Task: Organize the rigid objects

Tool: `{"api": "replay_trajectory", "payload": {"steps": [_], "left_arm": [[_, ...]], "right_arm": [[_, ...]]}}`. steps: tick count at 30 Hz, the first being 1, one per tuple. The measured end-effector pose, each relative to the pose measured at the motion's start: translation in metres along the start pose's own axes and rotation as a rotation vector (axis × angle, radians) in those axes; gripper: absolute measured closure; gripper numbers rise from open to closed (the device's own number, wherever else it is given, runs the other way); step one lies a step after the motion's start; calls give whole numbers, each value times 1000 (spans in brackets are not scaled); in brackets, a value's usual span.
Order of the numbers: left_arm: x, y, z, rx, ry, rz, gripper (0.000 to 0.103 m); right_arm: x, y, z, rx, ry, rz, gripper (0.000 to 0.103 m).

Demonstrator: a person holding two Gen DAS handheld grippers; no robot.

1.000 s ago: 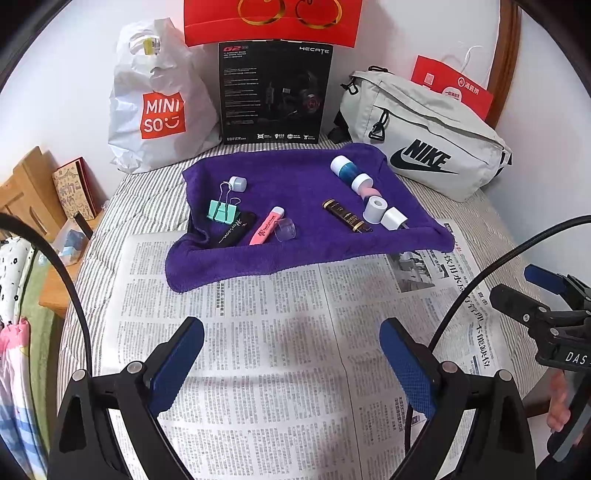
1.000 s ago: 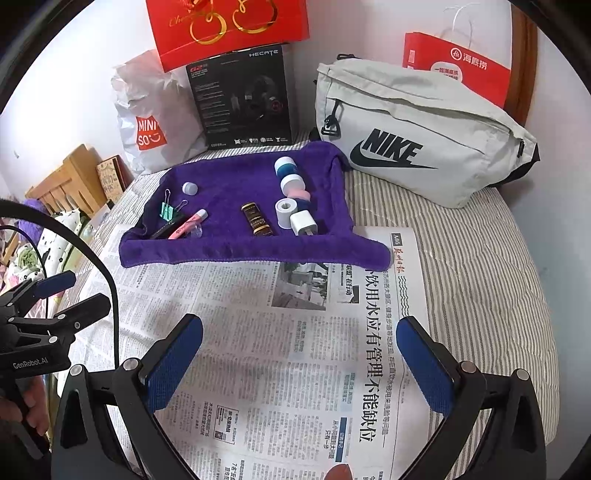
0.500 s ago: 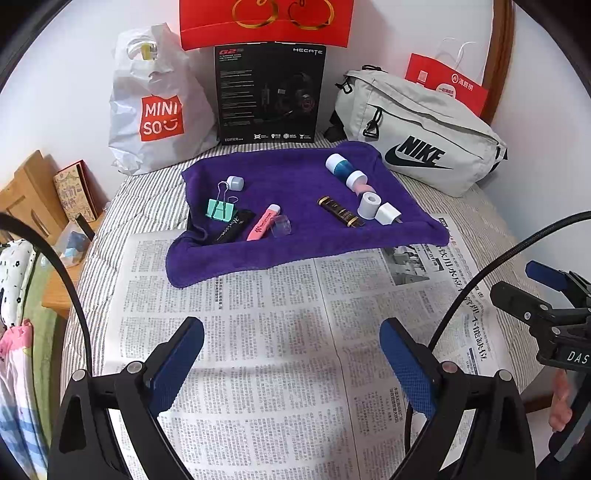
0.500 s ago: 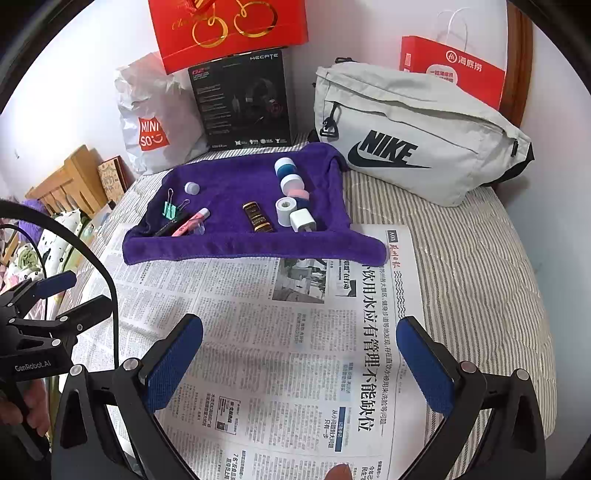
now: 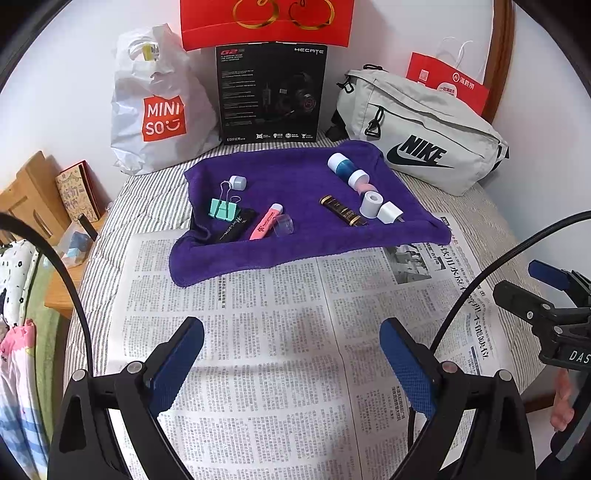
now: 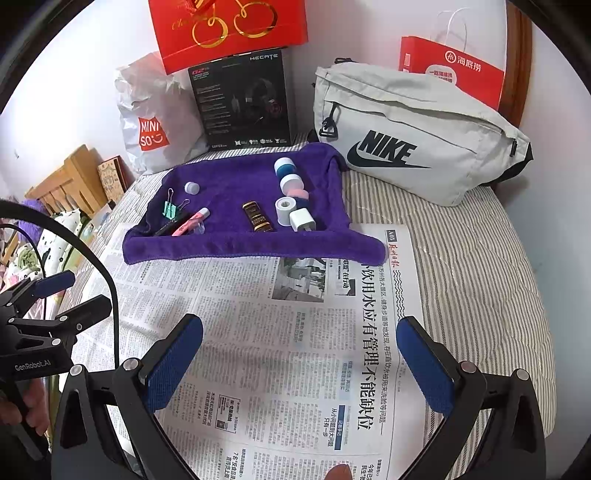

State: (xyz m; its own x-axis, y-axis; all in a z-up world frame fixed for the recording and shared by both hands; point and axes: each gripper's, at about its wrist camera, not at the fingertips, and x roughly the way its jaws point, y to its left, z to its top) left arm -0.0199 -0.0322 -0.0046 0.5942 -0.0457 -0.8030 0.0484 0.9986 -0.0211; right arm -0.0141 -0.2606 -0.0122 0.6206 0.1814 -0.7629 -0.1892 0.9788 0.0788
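Observation:
A purple towel (image 5: 295,243) (image 6: 236,243) lies beyond a spread newspaper (image 5: 280,354) (image 6: 280,332). On it lie a green binder clip (image 5: 222,209), a black pen (image 5: 236,229), a pink highlighter (image 5: 266,220) with a clear cap beside it, a small white cap (image 5: 237,182), a brown-gold tube (image 5: 342,210) (image 6: 257,216), a blue bottle (image 5: 340,165), a pink bottle (image 5: 360,181), a white tape roll (image 5: 370,204) (image 6: 285,210) and a white charger (image 5: 389,212) (image 6: 302,219). My left gripper (image 5: 291,358) and my right gripper (image 6: 299,358) are open and empty above the newspaper, well short of the towel.
Against the wall stand a white Miniso bag (image 5: 159,107), a black headset box (image 5: 271,92), a red gift bag (image 5: 266,18), a grey Nike bag (image 5: 421,136) (image 6: 410,133) and a red paper bag (image 6: 450,70). A wooden stand (image 5: 29,199) is at the left.
Both grippers have drawn back and risen slightly, so the towel and its objects look a little farther away. Nothing on the towel has moved.

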Motion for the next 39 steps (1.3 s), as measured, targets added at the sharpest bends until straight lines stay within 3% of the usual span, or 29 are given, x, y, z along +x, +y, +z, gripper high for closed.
{"api": "replay_trajectory", "payload": {"steps": [39], "left_arm": [[-2, 0, 0, 4, 3, 4, 7]], "right_arm": [[-3, 3, 0, -9, -2, -18, 0]]}}
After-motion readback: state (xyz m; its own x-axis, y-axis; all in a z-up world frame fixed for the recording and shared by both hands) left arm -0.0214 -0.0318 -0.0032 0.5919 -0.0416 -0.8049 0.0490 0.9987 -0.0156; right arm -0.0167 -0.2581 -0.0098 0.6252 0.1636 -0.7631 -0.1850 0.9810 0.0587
